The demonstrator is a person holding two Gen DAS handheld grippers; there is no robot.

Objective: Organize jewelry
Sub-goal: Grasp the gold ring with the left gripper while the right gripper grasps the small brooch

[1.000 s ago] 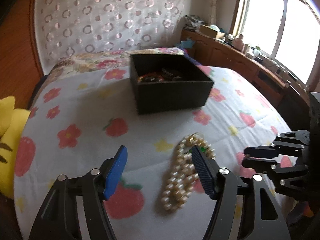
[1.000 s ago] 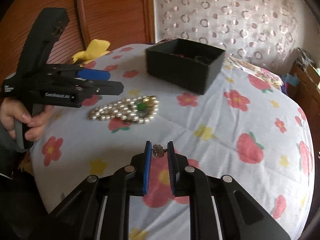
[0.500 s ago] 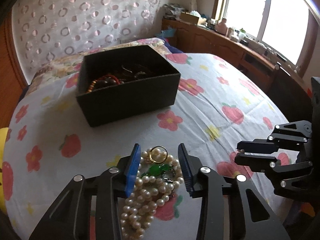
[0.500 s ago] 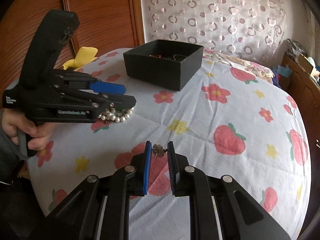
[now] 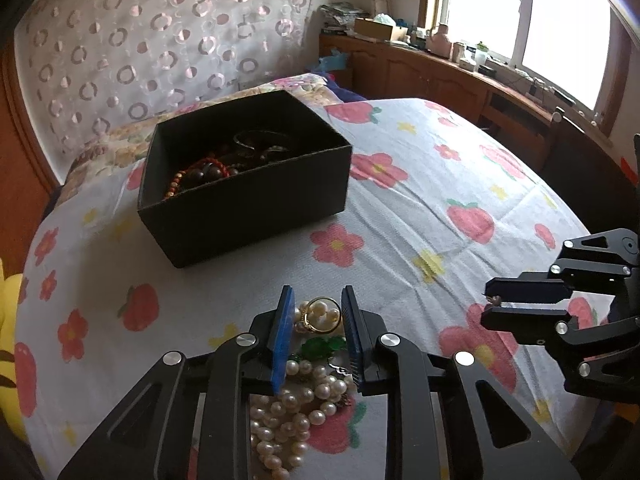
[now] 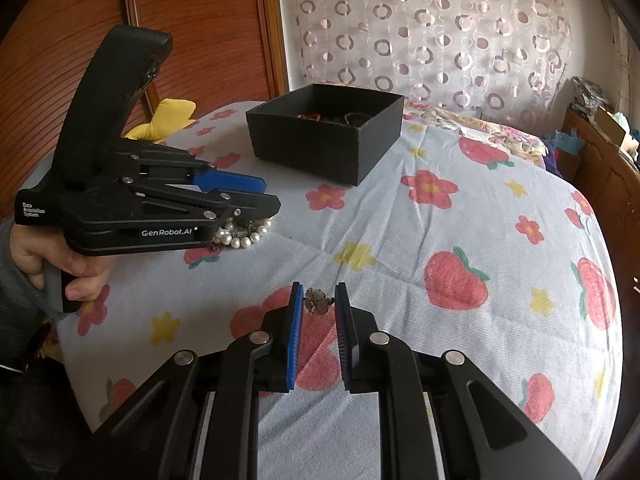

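A pearl necklace (image 5: 298, 404) with a green pendant and a gold ring lies in a heap on the flowered bedspread (image 5: 400, 224). My left gripper (image 5: 316, 312) straddles its far end, jaws narrowed around the pearls; it also shows in the right wrist view (image 6: 256, 196) above the pearls (image 6: 240, 236). My right gripper (image 6: 318, 300) is shut on a small metal ring (image 6: 317, 303) and holds it above the bed; it shows in the left wrist view (image 5: 492, 304). A black open box (image 5: 244, 184) with bead bracelets inside stands farther back.
A yellow plush toy (image 6: 168, 118) lies at the bed's left edge by a wooden wardrobe (image 6: 200, 28). A wooden counter (image 5: 460, 80) with clutter runs under the window on the right. A patterned curtain (image 5: 160, 40) hangs behind the bed.
My left gripper moved forward over the pearl necklace and its jaws narrowed from wide open to close around the pearls. My right gripper kept hold of the ring and shifted little.
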